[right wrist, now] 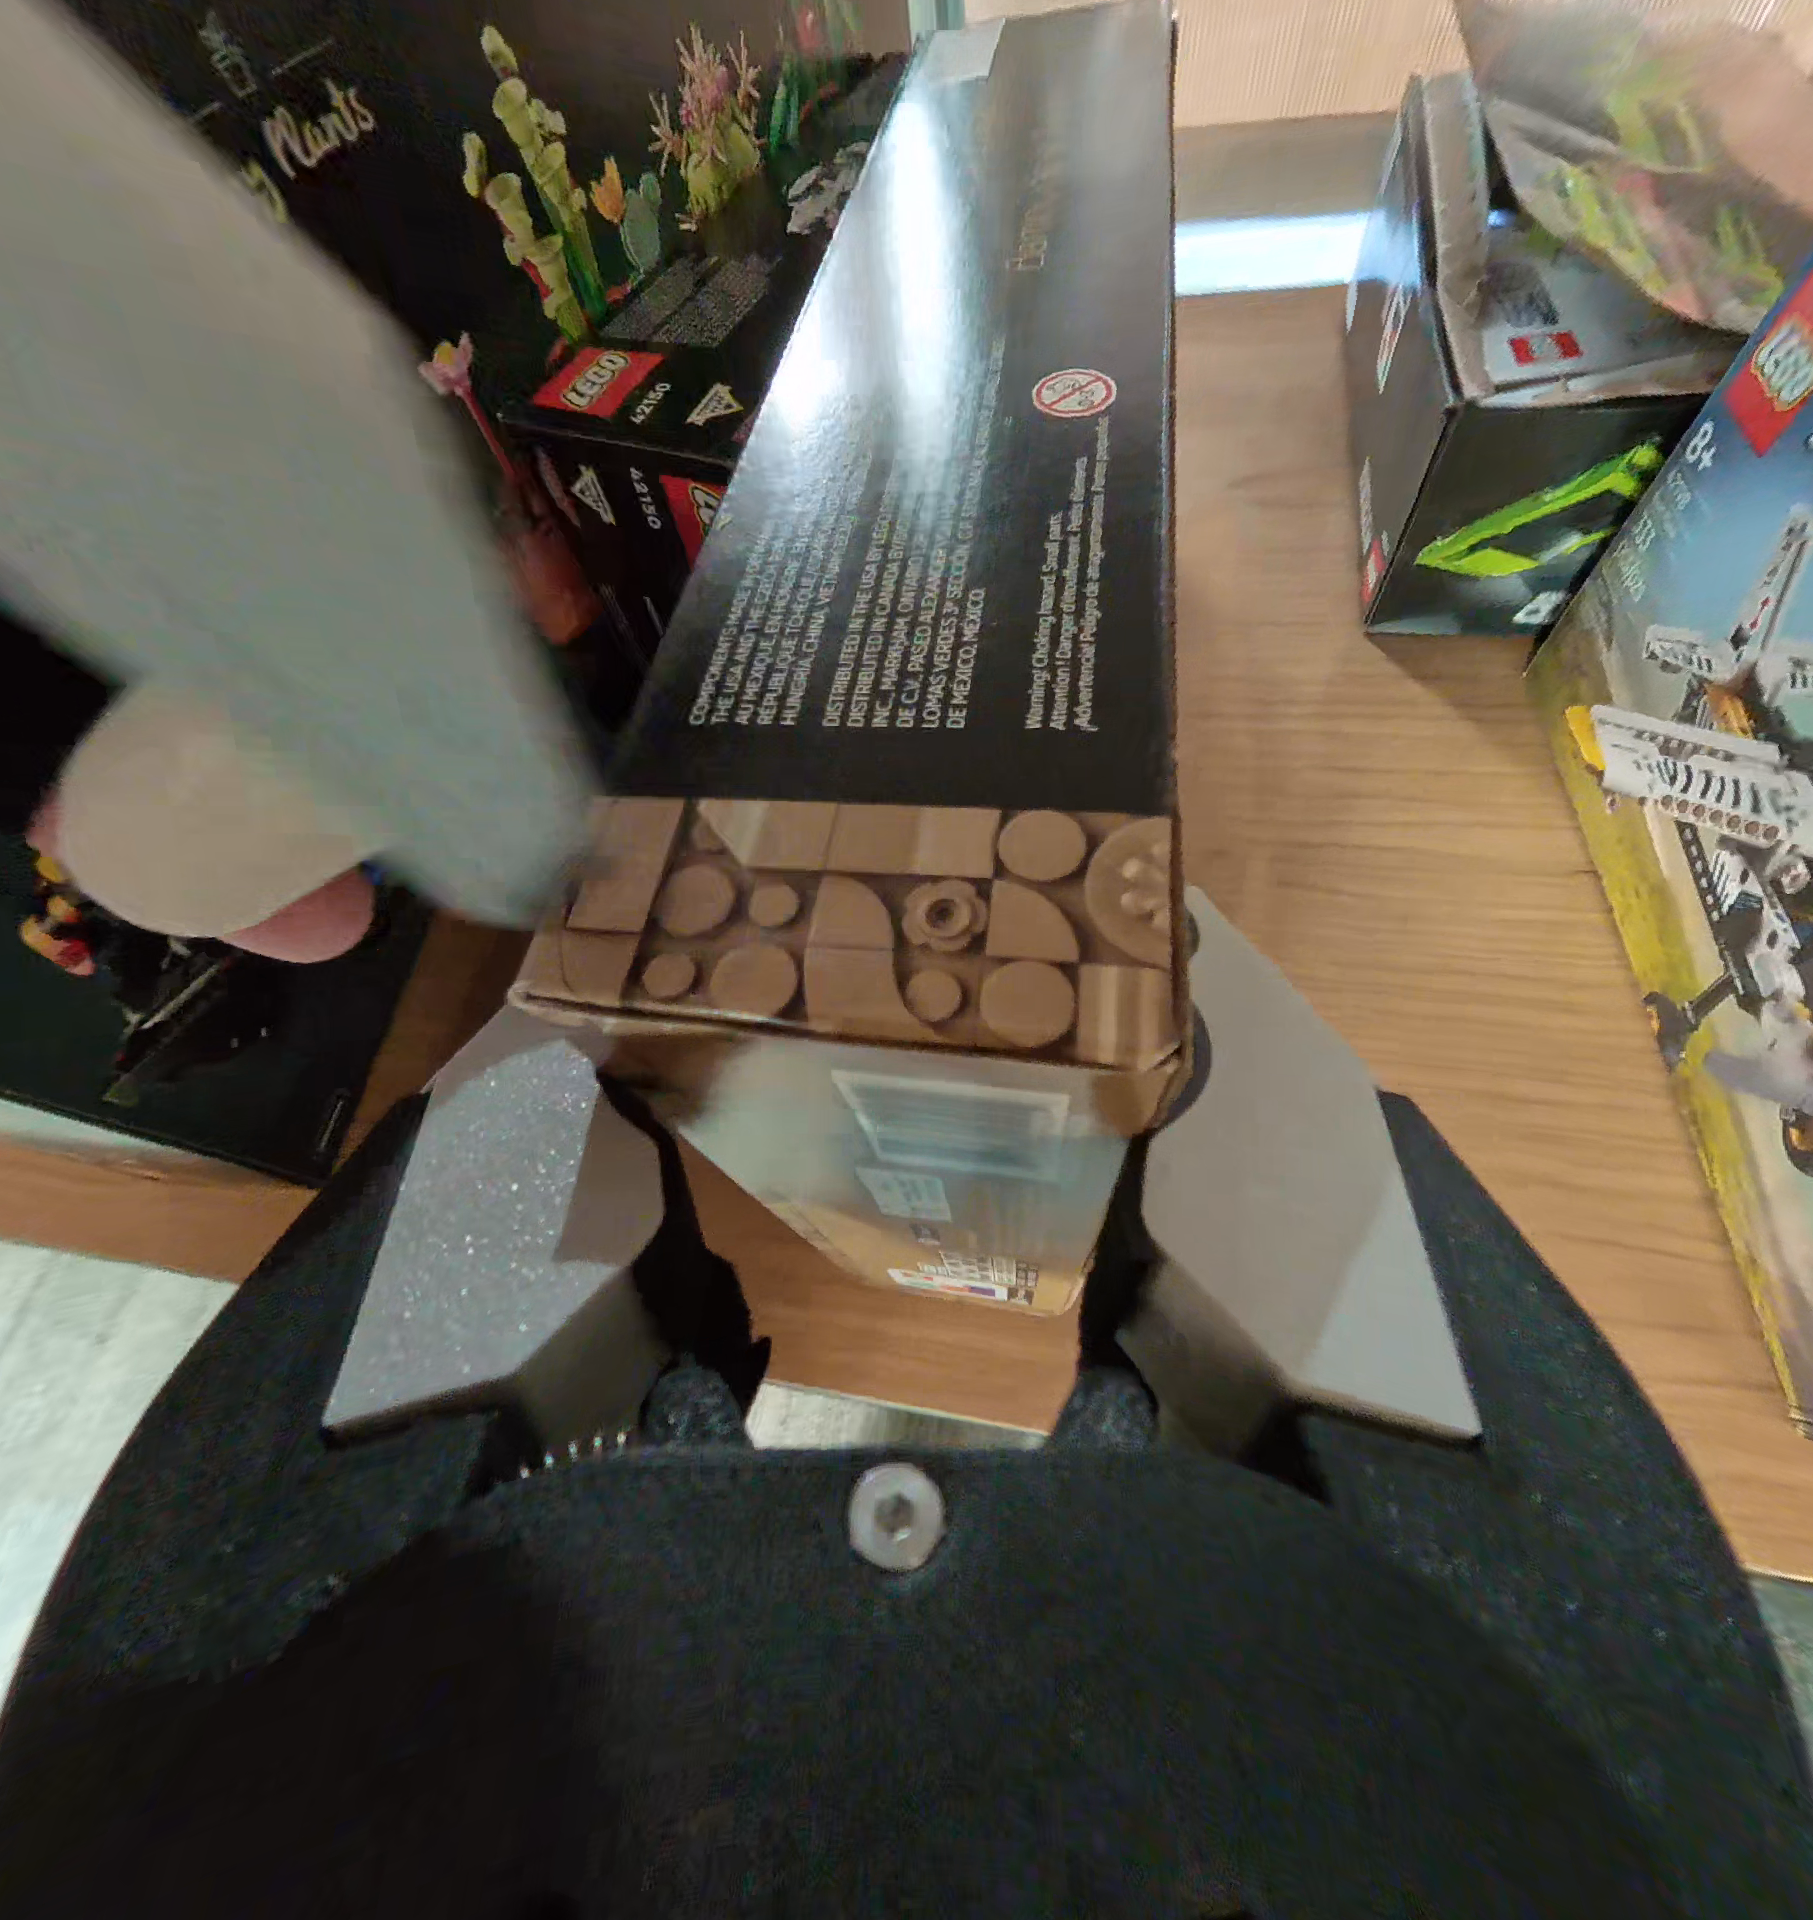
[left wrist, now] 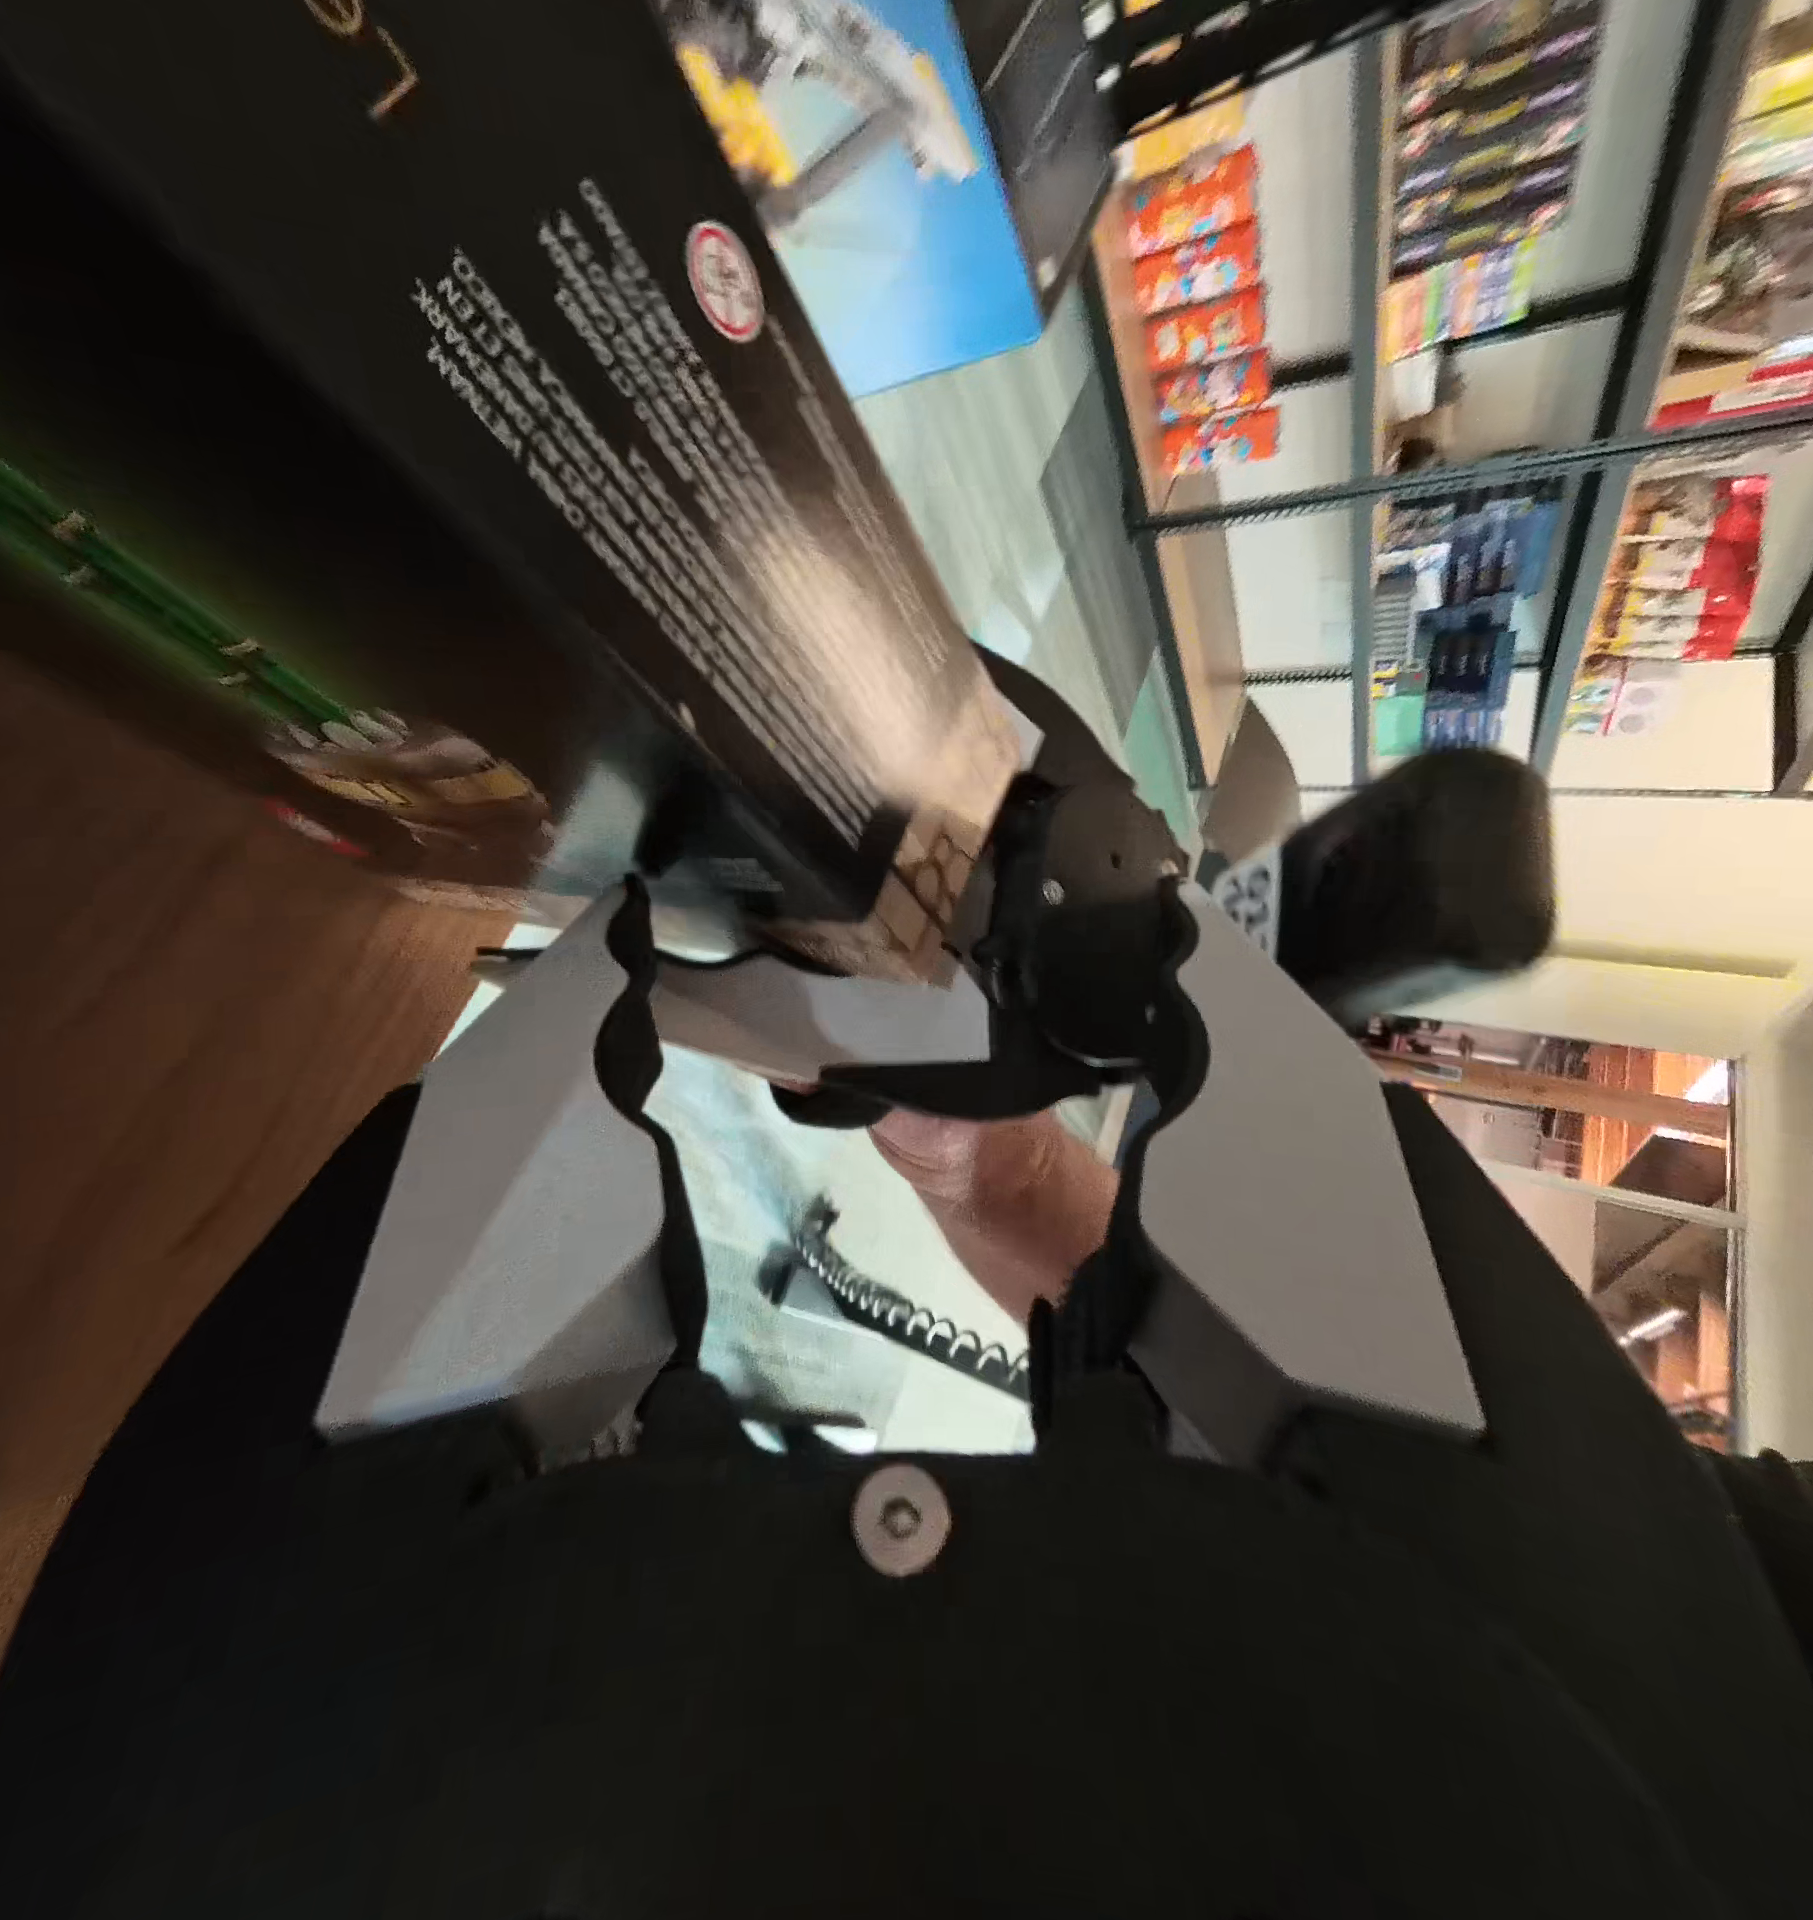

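Between our right gripper's (right wrist: 860, 1049) 2 fingers sits the tan end of a long black box (right wrist: 943, 499), both pads pressed to its sides, the box raised over a wooden table (right wrist: 1380, 831).

Item 1: black box, long and narrow, white print on its upper face, a tan patterned band at the near end.

Item 2: left gripper (left wrist: 912, 935). Its 2 fingers stand well apart. One grey finger (right wrist: 258, 499) reaches across to the left edge of the box, at or just beside the tan band; whether it touches we cannot tell through the blur. In the left wrist view the box end (left wrist: 673, 468) lies beyond the fingertips, with the right gripper's black body (left wrist: 1078, 914) behind it.

Item 3: fingertip of a hand (right wrist: 289, 925), under that grey finger.

Item 4: table stock. A black plant box (right wrist: 590, 260) lies behind on the left. A small black box with a green shape (right wrist: 1484, 499) stands on the right, an opened flap on top. A plane box (right wrist: 1733, 779) stands at the right edge.

Item 5: shelves (left wrist: 1504, 312) of coloured packs, seen only in the left wrist view.
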Action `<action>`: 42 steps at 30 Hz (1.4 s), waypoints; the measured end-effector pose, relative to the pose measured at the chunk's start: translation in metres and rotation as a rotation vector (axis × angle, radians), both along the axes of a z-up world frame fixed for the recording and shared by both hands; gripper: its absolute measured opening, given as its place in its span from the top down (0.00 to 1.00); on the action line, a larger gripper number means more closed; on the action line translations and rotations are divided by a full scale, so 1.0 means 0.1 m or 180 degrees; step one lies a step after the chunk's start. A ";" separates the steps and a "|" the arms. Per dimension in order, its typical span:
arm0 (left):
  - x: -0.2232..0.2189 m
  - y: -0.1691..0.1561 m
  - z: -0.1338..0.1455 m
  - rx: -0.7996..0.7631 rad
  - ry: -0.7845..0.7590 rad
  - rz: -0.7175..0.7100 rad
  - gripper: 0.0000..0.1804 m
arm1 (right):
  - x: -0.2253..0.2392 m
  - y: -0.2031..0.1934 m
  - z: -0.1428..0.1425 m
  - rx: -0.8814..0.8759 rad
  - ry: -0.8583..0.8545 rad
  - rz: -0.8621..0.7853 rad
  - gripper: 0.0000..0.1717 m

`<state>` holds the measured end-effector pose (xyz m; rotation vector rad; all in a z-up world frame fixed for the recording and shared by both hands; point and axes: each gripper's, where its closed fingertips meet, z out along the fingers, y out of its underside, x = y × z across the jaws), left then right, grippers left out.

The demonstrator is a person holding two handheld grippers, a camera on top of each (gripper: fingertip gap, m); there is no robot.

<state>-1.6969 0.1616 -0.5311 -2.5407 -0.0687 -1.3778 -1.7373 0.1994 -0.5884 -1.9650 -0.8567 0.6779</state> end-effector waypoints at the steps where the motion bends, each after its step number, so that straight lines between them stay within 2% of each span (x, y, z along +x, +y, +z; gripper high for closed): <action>1: 0.00 -0.01 0.07 0.0104 -0.0045 0.0037 0.50 | 0.03 0.01 0.00 -0.0104 0.0040 0.0000 0.46; 3: 0.00 -0.10 0.19 0.0214 -0.0098 0.0018 0.52 | 0.11 0.01 0.04 -0.0220 0.0187 -0.0023 0.47; 7: 0.01 -0.36 0.20 0.0363 0.0141 -0.0289 0.52 | 0.31 -0.03 0.05 -0.0570 0.0583 -0.0081 0.47; 11: -0.05 -0.34 0.14 0.0612 0.0456 -0.0378 0.51 | 0.56 -0.13 0.04 -0.1062 0.1154 -0.0120 0.48; 17: -0.10 -0.08 -0.07 0.0952 0.1130 -0.0765 0.48 | 0.94 -0.38 -0.14 -0.1827 0.2120 -0.0237 0.48; 21: -0.12 0.23 -0.26 0.1162 0.1523 -0.0901 0.48 | 1.14 -0.50 -0.37 -0.2344 0.2807 -0.0308 0.48; 28: -0.24 0.79 -0.82 0.1180 0.2278 -0.1265 0.43 | 1.38 -0.57 -0.73 -0.2847 0.3611 -0.0371 0.47; 30: -0.28 0.87 -1.02 0.1088 0.2553 -0.1511 0.39 | 1.40 -0.56 -0.79 -0.2925 0.3726 -0.0407 0.47; 34: -0.29 0.91 -1.35 0.0816 0.2636 -0.1785 0.41 | 1.40 -0.49 -0.88 -0.2934 0.3677 -0.0601 0.47; 37: -0.26 0.92 -1.46 0.0604 0.2477 -0.1798 0.38 | 1.40 -0.51 -0.97 -0.2831 0.3402 -0.0759 0.39; 39: -0.21 0.85 -1.50 0.0376 0.2253 -0.1850 0.40 | 1.39 -0.58 -1.03 -0.2866 0.3376 -0.0847 0.35; 42: -0.21 0.82 -1.55 0.0176 0.2093 -0.1803 0.37 | 1.24 -0.76 -1.05 -0.2986 0.3414 -0.0845 0.34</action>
